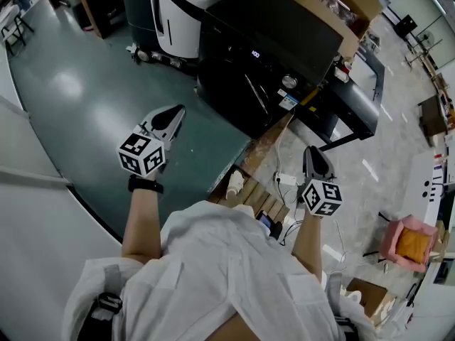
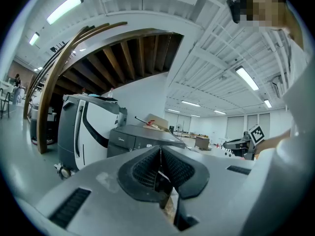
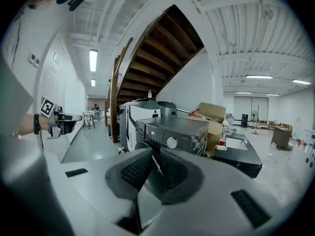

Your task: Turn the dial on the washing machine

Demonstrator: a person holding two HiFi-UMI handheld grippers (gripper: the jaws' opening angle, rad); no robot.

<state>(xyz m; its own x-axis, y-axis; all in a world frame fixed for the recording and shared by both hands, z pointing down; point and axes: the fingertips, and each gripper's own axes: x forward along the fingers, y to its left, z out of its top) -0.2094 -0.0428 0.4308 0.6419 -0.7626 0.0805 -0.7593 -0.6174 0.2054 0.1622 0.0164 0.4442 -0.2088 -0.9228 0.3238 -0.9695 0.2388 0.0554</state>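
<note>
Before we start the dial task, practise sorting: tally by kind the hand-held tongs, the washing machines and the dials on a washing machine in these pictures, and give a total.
Tongs: 2 (left tongs, right tongs)
Washing machine: 1
Dial: 1
Total: 4

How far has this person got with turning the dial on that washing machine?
Nothing looks done yet. The washing machine stands some way ahead, and nothing touches its dial. In hand: the left gripper and right gripper are held up in the air, jaws together and empty, short of the machine. Left to do: step closer, open a gripper, close it on the dial and turn it.
</note>
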